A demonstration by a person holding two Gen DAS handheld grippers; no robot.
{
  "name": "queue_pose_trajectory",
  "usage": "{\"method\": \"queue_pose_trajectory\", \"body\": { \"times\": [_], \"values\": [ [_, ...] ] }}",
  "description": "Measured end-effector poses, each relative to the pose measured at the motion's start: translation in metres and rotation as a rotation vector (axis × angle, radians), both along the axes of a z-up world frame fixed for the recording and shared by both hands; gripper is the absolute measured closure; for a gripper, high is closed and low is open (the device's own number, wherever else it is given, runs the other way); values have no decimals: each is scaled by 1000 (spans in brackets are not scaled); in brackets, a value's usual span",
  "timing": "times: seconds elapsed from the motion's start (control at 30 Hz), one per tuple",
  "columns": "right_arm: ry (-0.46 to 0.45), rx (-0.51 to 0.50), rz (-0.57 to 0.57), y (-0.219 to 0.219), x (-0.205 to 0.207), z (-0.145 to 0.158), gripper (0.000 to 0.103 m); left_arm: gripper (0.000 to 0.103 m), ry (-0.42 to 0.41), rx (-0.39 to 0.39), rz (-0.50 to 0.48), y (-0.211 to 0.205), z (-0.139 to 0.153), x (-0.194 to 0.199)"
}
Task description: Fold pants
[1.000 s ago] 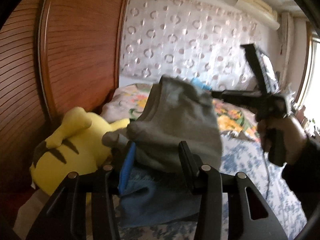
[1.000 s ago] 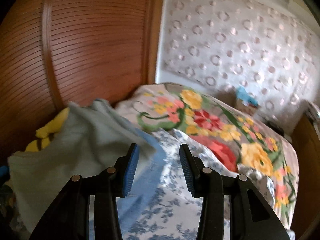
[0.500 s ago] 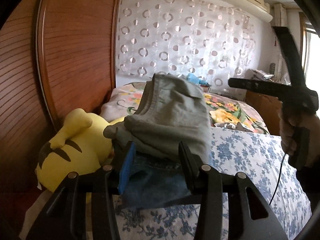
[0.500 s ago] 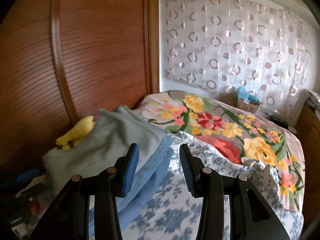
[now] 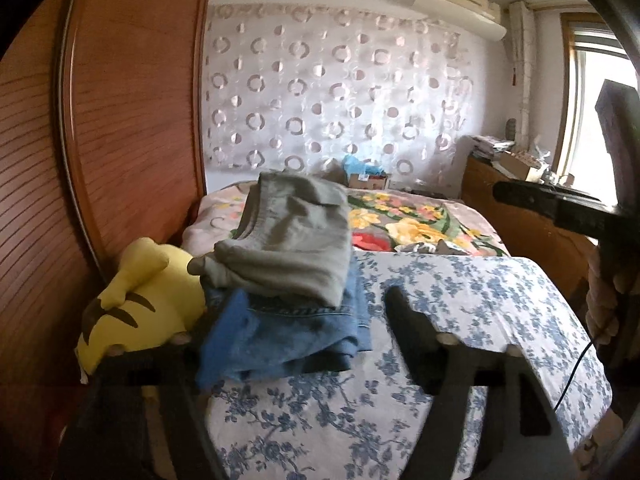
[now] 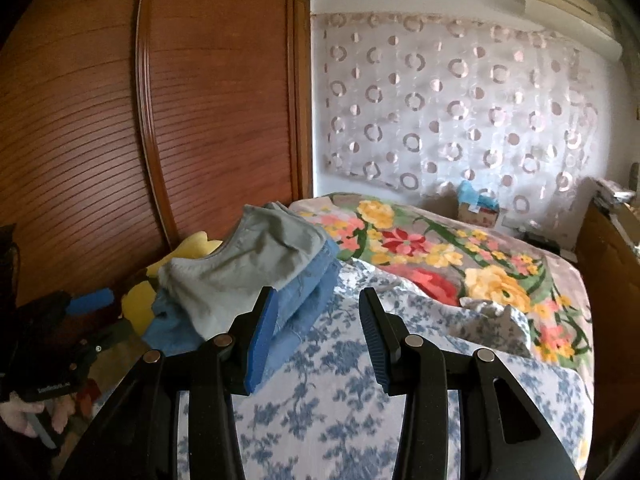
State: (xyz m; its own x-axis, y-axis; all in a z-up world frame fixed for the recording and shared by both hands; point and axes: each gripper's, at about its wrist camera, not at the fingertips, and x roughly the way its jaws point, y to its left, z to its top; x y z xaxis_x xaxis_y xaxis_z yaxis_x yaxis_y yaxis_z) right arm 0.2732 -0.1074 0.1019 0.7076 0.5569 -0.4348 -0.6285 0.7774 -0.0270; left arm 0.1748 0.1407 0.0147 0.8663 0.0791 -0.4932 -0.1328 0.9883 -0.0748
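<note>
the folded grey-green pants (image 5: 288, 240) are lying on top of a folded pair of blue jeans (image 5: 288, 340), and the stack is sitting on the blue floral sheet (image 5: 460, 320) of the bed, just beside a yellow plush toy (image 5: 148, 304) that is resting against the wooden headboard (image 5: 132, 120). the left tongs (image 5: 316, 324) are standing released, their jaws spread wide, hovering near the front edge of the stack with nothing between them; the blue left pad is showing blurred in front of the jeans. the right tongs (image 6: 316, 336) are also standing released and empty, hanging over the floral sheet to the right of the stack, apart from it. a bright flowered quilt (image 6: 440, 252) is lying farther up the bed, and a circle-patterned curtain (image 6: 460, 112) is hanging on the wall behind.
</note>
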Motion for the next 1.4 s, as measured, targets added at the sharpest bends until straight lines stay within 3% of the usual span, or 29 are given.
{"method": "queue_pose_trajectory", "body": {
  "times": [0.23,0.63,0.83,1.1,1.17,1.27,1.4],
  "values": [
    [-10,25,-33,-34,-42,-5,59,14,-43,21,-45,-21,19,-19],
    [-33,66,-85,-66,-105,-15,59,14,-68,50,-107,-62,31,-46],
    [-35,67,-127,-81,-128,-20,54,14,-67,13,-114,-72,35,-55],
    [-40,73,-183,-94,-169,-23,53,14,-68,20,-147,-100,30,-76],
    [-39,77,-192,-97,-181,-25,50,14,-63,19,-158,-107,26,-82],
    [-35,90,-205,-103,-197,-29,37,14,-43,2,-176,-116,20,-86],
    [-15,78,-222,-105,-206,-30,32,14,-34,3,-200,-129,16,-92]
  ]
}}
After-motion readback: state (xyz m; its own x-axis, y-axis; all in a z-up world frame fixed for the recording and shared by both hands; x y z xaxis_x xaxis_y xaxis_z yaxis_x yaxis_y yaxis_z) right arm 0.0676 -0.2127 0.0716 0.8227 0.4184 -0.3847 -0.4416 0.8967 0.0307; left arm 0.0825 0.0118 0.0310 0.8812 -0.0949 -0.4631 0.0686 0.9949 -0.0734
